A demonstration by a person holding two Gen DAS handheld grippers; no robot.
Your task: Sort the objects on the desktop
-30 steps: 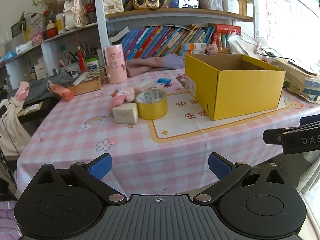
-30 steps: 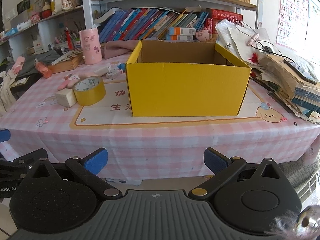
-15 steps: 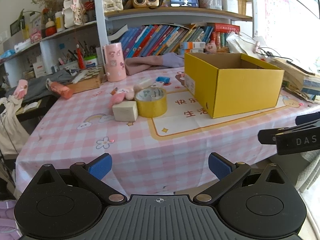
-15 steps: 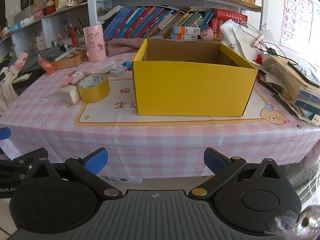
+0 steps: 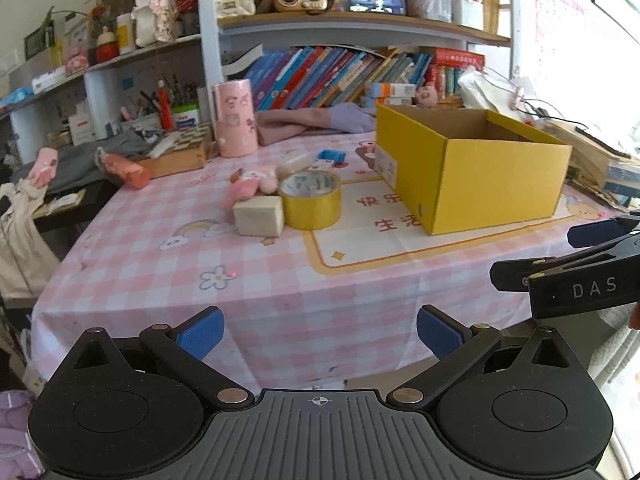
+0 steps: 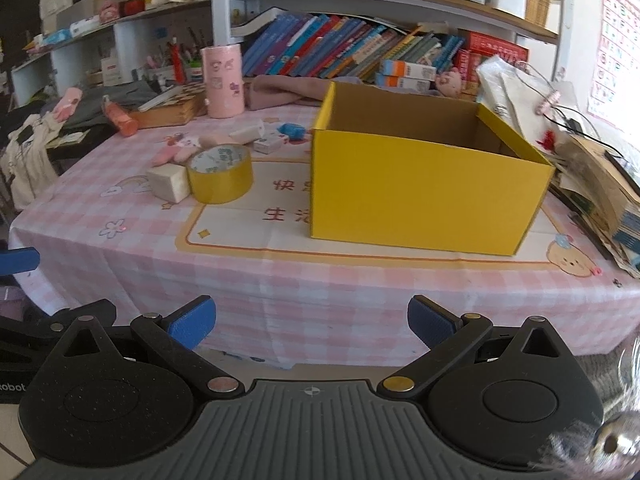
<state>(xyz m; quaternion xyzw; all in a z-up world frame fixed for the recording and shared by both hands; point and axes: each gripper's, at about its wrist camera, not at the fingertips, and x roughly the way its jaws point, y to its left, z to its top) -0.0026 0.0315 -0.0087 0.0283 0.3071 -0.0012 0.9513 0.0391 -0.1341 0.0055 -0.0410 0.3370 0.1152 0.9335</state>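
Note:
An open yellow cardboard box (image 5: 472, 168) (image 6: 424, 188) stands on the pink checked tablecloth (image 5: 240, 272). Left of it lie a roll of yellow tape (image 5: 311, 200) (image 6: 220, 179), a beige block (image 5: 258, 216) (image 6: 168, 182), a pink plush toy (image 5: 248, 184), a small white box (image 6: 269, 144) and a small blue object (image 5: 331, 156). My left gripper (image 5: 318, 332) is open and empty in front of the table's near edge. My right gripper (image 6: 310, 322) is open and empty, also short of the edge, facing the box.
A pink cup (image 5: 234, 120), a wooden box (image 5: 180, 156) and an orange bottle (image 5: 124, 168) stand at the back left. Bookshelves (image 5: 340, 72) line the back. Stacked books and papers (image 6: 600, 184) crowd the right edge. Clothes (image 5: 24, 216) hang at the left.
Both grippers have risen and tilted down a little, so the table top shows from higher. Nothing on the table has moved. Both grippers stay open.

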